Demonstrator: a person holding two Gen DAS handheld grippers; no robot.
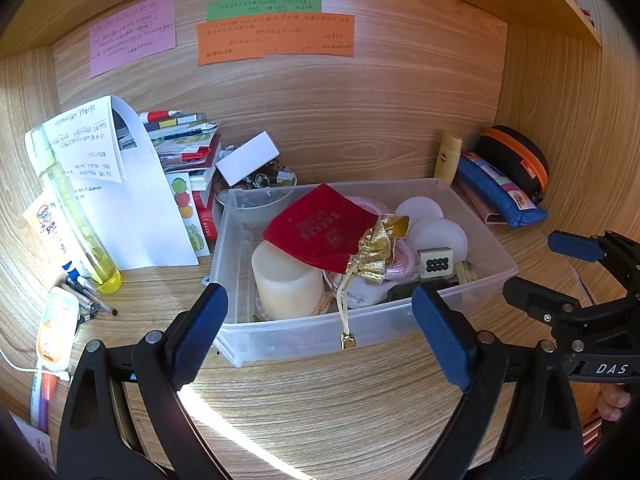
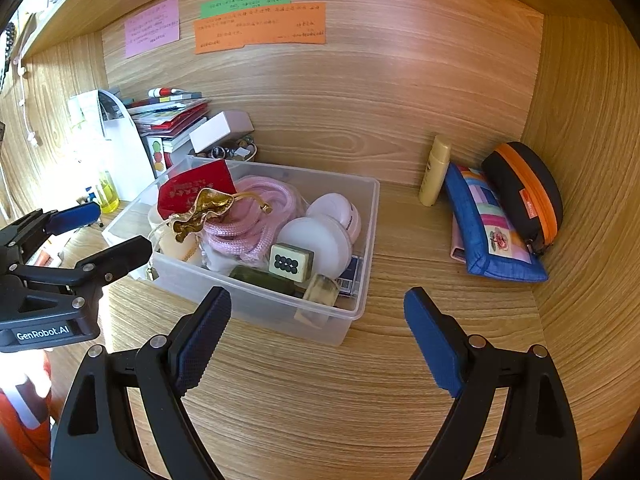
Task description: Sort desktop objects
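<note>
A clear plastic bin (image 1: 304, 332) (image 2: 360, 292) stands mid-desk. It holds a red velvet pouch (image 1: 316, 232) (image 2: 192, 188) with a gold top, a cream candle (image 1: 286, 284), pink rope (image 2: 256, 216), white round cases (image 2: 316, 244) and a mahjong tile (image 1: 436, 263) (image 2: 290, 263). My left gripper (image 1: 320, 320) is open and empty just before the bin's near wall. My right gripper (image 2: 318, 320) is open and empty at the bin's right front corner. Each gripper shows in the other's view, the right one (image 1: 560, 264) and the left one (image 2: 108, 232).
A blue pencil pouch (image 2: 492, 228), a black and orange case (image 2: 524, 188) and a yellow tube (image 2: 434, 170) lie at the back right. Papers (image 1: 120, 200), stacked books (image 1: 188, 140), a yellow bottle (image 1: 80, 220) and pens (image 1: 88, 292) crowd the left. Sticky notes (image 1: 276, 36) hang on the back wall.
</note>
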